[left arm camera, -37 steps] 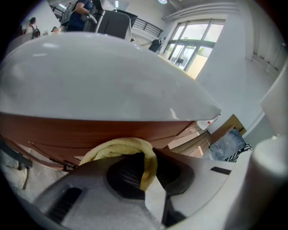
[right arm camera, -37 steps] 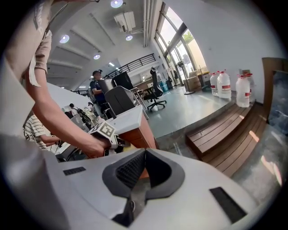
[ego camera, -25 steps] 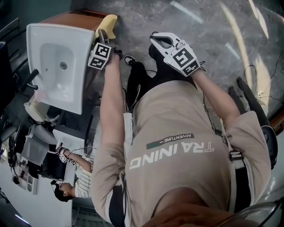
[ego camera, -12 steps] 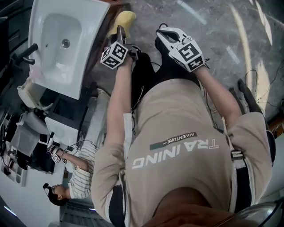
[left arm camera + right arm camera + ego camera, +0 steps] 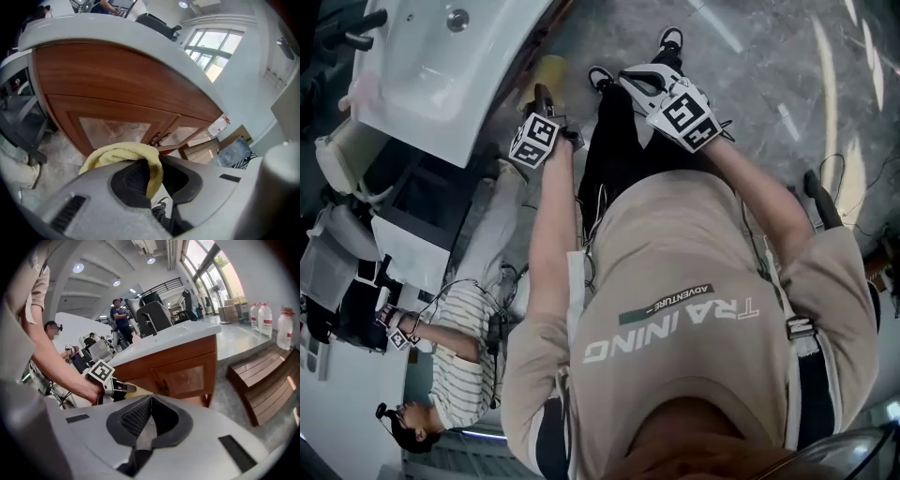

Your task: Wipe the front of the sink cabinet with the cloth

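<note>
Left gripper (image 5: 153,163) pinches the yellow cloth (image 5: 117,152) near the sink cabinet (image 5: 112,89) front.

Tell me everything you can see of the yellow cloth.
The yellow cloth looks like soft, thick terry fabric. It is bunched into a rounded fold, pinched between the shut jaws of the left gripper, with one end hanging down between them. It is held in front of the sink cabinet, low by its door panels; whether it touches the wood cannot be told.

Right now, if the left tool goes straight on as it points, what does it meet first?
Probably the sink cabinet, at its lower doors, the cloth touching first; gap hard to judge.
</note>
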`<action>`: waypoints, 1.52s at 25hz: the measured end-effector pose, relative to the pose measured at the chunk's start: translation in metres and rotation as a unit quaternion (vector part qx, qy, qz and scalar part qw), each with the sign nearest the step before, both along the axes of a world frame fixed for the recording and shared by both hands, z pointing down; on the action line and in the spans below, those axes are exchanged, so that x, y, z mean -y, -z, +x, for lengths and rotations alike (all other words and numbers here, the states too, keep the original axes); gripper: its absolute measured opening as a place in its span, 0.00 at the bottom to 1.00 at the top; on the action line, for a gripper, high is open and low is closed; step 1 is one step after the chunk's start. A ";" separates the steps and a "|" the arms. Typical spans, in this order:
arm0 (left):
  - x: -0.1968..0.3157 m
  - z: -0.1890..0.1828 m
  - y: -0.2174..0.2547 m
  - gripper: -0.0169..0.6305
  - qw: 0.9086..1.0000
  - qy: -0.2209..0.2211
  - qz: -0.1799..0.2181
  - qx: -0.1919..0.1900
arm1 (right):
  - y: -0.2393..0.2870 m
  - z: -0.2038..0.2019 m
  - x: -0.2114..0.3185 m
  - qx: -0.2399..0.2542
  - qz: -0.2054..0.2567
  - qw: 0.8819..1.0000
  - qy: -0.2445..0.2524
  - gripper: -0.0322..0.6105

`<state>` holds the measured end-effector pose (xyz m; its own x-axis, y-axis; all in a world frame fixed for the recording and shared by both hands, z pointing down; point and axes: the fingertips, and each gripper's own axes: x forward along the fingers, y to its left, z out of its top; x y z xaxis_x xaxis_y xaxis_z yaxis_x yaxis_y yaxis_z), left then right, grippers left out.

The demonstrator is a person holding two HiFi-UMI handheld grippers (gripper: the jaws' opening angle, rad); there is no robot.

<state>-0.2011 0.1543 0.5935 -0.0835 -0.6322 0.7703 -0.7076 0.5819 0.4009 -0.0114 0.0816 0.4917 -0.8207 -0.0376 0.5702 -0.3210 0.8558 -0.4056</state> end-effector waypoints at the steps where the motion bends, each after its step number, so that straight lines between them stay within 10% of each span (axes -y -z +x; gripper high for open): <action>1: -0.016 -0.014 -0.004 0.09 1.000 0.008 -0.007 0.004 | -0.006 -0.010 -0.014 -0.005 0.002 1.000 0.011 0.07; 18: -0.126 -0.156 -0.078 0.09 0.996 0.052 -0.057 0.044 | -0.064 -0.103 -0.132 -0.010 -0.048 0.998 0.035 0.07; 38: -0.036 -0.128 -0.095 0.09 0.995 0.078 -0.030 0.054 | -0.103 -0.054 -0.087 -0.003 -0.079 0.997 0.001 0.07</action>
<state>-0.3295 0.1908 0.6885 -0.2601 -0.5579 0.7881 -0.6442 0.7083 0.2887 -0.0658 0.1687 0.5949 -0.8173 0.0556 0.5736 -0.3214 0.7822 -0.5337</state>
